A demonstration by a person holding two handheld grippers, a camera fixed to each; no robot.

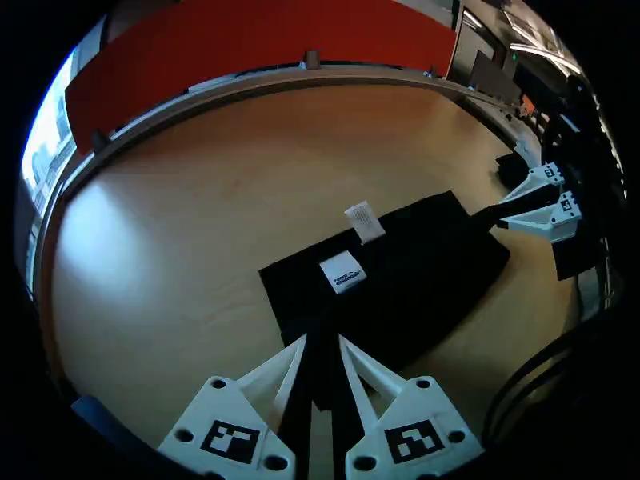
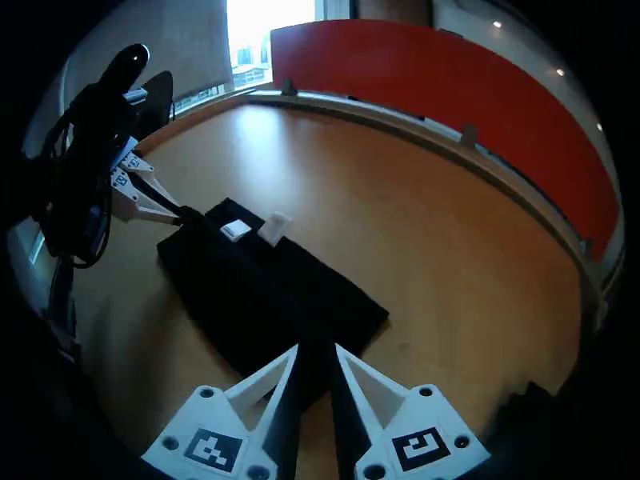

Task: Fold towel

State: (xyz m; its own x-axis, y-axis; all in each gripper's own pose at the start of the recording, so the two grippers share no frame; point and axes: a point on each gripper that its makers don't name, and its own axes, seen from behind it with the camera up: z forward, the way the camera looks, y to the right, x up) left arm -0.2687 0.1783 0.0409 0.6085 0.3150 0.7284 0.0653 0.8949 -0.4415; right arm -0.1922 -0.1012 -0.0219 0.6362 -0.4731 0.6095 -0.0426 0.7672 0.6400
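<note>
In the left gripper view, the left gripper (image 1: 323, 352) is seen closed, its 2 fingers pinched on the near edge of the black towel (image 1: 416, 264), a strip of which is held between them. Ahead of the fingertips the towel is laid flat on the wooden table (image 1: 200, 224) as a rough rectangle running forward and to the right. 2 white tags are seen on its top. The nearer label (image 1: 342, 272) lies just ahead of the fingertips, and the farther label (image 1: 364, 222) is set at the far edge, partly over the bare wood. At the towel's far right corner the right gripper (image 1: 490, 216) is seen, its tips closed against the cloth. In the right gripper view that gripper's 2 fingers are likewise clamped on the towel edge nearest to it, with the left gripper met at the opposite, far left corner. Beyond the table's curved rim a red panel (image 1: 264, 56) is stood upright, and a bright window (image 2: 264, 40) is seen past it.
</note>
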